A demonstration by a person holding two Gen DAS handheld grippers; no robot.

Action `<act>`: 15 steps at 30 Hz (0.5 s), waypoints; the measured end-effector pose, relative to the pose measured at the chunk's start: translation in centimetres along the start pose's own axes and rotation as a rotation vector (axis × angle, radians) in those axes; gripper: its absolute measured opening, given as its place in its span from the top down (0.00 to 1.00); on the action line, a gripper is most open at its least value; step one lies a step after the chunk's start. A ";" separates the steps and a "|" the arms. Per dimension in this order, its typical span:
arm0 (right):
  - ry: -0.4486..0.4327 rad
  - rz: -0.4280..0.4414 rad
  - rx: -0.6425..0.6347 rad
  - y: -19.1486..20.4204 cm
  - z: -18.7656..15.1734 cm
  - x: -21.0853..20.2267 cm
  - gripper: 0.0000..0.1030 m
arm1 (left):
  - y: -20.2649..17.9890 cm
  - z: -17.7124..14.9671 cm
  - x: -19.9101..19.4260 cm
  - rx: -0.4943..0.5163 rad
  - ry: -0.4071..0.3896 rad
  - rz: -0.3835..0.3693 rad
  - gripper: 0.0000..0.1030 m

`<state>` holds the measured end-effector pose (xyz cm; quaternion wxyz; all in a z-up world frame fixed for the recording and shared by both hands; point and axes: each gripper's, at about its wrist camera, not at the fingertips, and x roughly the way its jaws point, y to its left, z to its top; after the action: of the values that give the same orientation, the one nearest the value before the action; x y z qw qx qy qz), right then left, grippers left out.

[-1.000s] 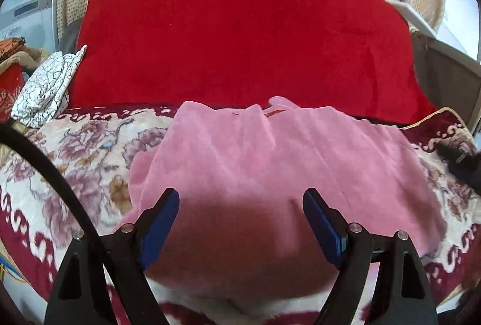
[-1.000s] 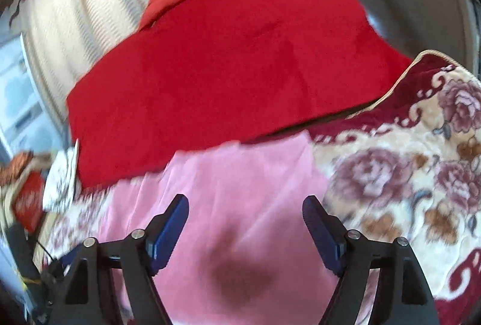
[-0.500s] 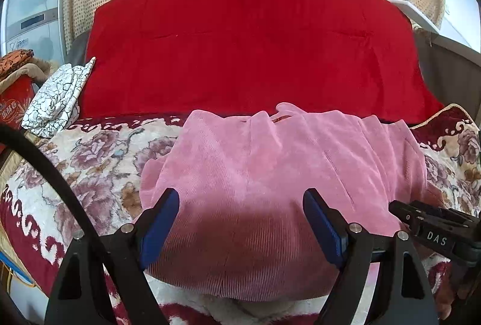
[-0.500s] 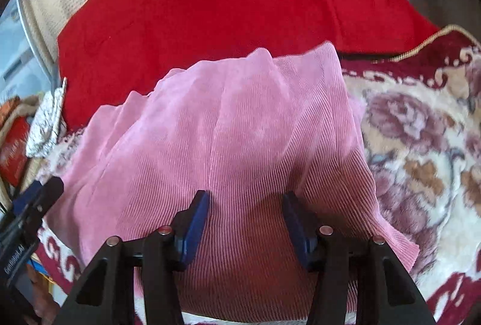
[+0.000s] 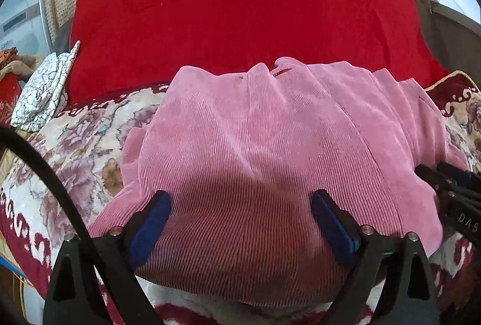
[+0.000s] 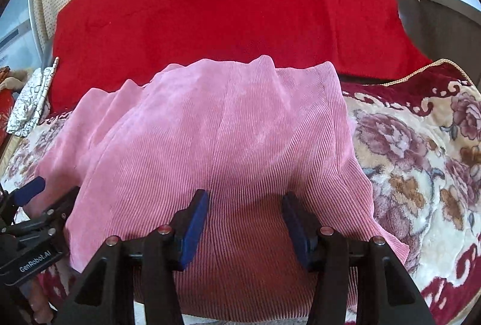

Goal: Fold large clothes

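At far left, a crumpled white cloth with black crackle lines [image 5: 45,90] sits beside a red blanket [image 5: 240,15] draped across the back of the scene. In front of them a floral bedspread [image 5: 81,144] carries the task's thing: a pink corduroy garment [image 5: 255,150], lying rumpled near the front edge and reaching back to touch the red blanket. The left gripper [image 5: 240,222] hovers low over the garment's near hem with its blue-padded jaws spread wide, nothing between them. Further right, the right gripper [image 6: 245,219] stands over the same near hem, its jaws narrower but with a clear gap, the cloth bulging between them; whether the pads [image 6: 195,219] pinch the fabric cannot be told. The ribbed cloth looks soft, thick and limp, fairly weighty for a garment, likely to sag and drag rather than hold a line, and not slippery against the plush bedspread. The best holds appear to be the near hem's two corners, one per gripper, well apart.
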<state>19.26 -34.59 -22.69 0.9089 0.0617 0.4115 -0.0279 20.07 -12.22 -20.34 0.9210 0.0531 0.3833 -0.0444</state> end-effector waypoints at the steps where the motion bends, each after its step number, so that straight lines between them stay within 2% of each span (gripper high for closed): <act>1: 0.000 -0.001 -0.002 0.0 0.0 0.0 0.46 | 0.1 -0.1 0.1 0.001 0.002 -0.004 0.06; 5: -0.003 -0.013 -0.016 0.2 0.1 -0.3 0.46 | 0.6 -0.1 0.9 -0.011 0.018 -0.030 0.02; 15: -0.004 -0.019 -0.027 0.1 0.1 -0.4 0.46 | 1.0 0.0 0.5 0.007 0.011 -0.059 0.02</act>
<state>19.14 -34.46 -22.29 0.9102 0.0453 0.4106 -0.0308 20.51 -11.27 -20.66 0.9170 0.0453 0.3897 -0.0724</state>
